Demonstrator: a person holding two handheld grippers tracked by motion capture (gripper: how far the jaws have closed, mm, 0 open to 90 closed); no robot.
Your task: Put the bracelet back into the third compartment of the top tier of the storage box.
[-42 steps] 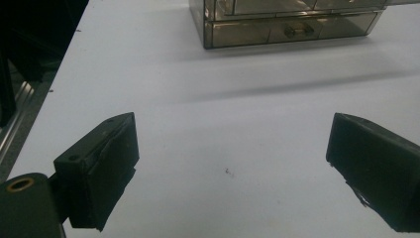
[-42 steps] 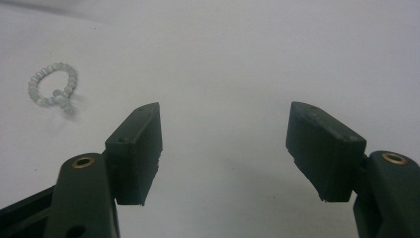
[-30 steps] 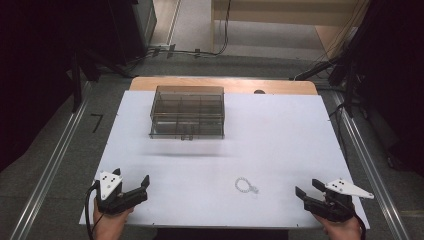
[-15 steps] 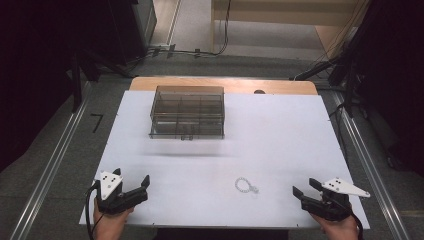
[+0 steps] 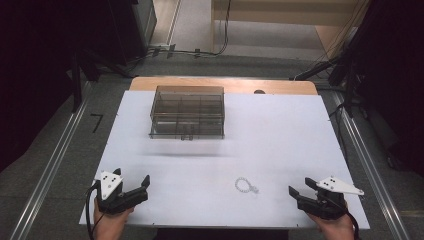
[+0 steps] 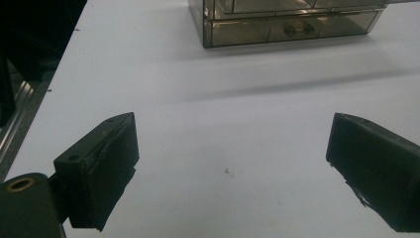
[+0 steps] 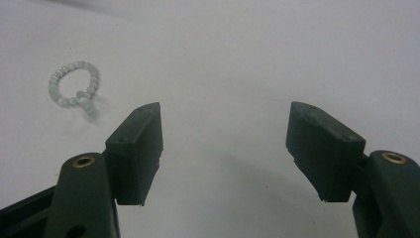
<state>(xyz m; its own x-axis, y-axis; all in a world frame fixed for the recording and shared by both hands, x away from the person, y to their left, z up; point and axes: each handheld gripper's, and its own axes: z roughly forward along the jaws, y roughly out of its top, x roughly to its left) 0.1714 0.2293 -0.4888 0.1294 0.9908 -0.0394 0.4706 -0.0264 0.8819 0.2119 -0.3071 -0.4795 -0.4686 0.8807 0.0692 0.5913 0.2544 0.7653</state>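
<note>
The right gripper (image 7: pixel 225 148) is holding its jaws spread wide with nothing between them, hovering low over the white table (image 7: pixel 297 49); in the high view this gripper (image 5: pixel 305 192) is sitting at the near right corner, gripped by a hand (image 5: pixel 334 227) coming in from the bottom edge. The bead bracelet (image 7: pixel 74 87) is lying flat on the table ahead of those jaws and off to their left — near, but not touching them. In the high view the bracelet (image 5: pixel 246 185) is resting in the near half of the table, between the two grippers and closer to the right one. The left gripper (image 6: pixel 230 168) is also standing with its jaws released and apart, gripping nothing, over bare table at the near left corner (image 5: pixel 137 186). Farther off, a smoky clear drawer box (image 5: pixel 187 111) is sitting toward the far side of the table — well apart from both grippers and from the bracelet — with its drawer front and small handle (image 6: pixel 294 29) facing the person.
</note>
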